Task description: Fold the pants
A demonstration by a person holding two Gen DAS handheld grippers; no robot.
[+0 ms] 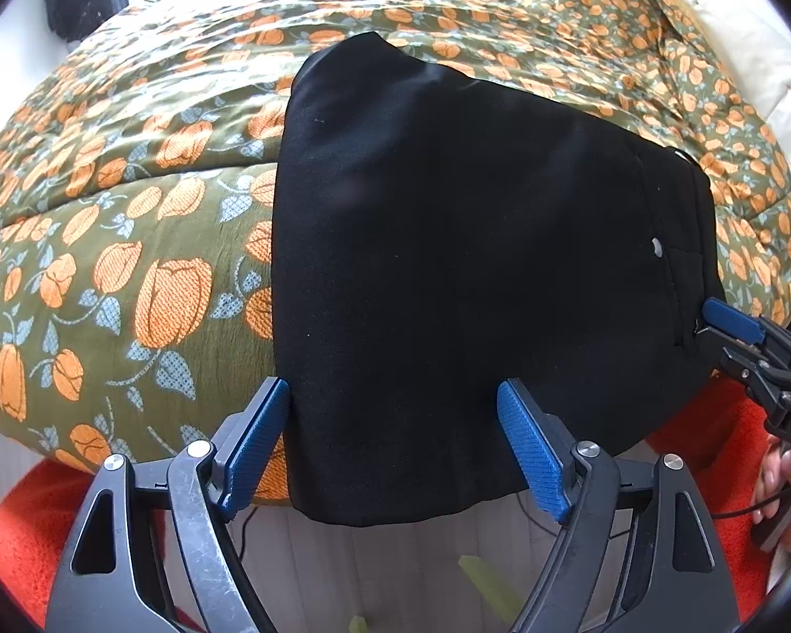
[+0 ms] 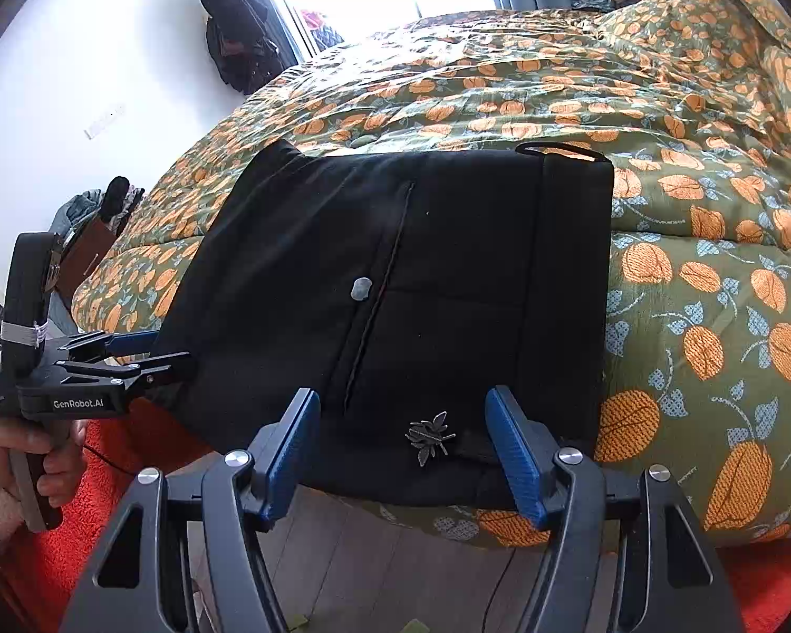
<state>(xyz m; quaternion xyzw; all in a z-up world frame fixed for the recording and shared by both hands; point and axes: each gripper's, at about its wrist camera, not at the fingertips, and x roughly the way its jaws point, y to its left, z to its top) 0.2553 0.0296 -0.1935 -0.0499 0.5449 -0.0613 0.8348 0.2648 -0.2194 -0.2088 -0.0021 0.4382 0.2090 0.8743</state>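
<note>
— Start at the jaws. What are they doing?

— The left gripper [image 1: 395,443] stands spread wide, nothing pinched: the black pants [image 1: 474,242] pass between the blue pads [image 1: 530,453], but neither pad presses the cloth. The right gripper [image 2: 403,446] is released too, its jaws either side of the hem near a small metal leaf charm [image 2: 430,435].

— And the pants themselves?

— Folded into a thick black slab on the flowered quilt [image 1: 132,242], at the near edge of the bed. From the left wrist they fill the middle, with the lower hem drooping off the edge at six o'clock. From the right wrist the waistband [image 2: 569,200] runs up towards one o'clock, and a pocket slit with a pale button [image 2: 361,287] sits dead centre.

— How would they handle?

— Soft and limp, I'd say, light enough for one grip but floppy; layers could slide apart. I'd take both near corners of the overhanging edge, pinching all layers together, then carry them up towards twelve o'clock.

— Anything you can't make out?

— Plenty. The cloth is so black that folds and layer counts vanish. The underside hanging over the red rug [image 1: 712,438] is hidden. In the left view the other gripper comes in at three o'clock, its blue tip at the pants' edge; whether it touches, I cannot tell.
</note>
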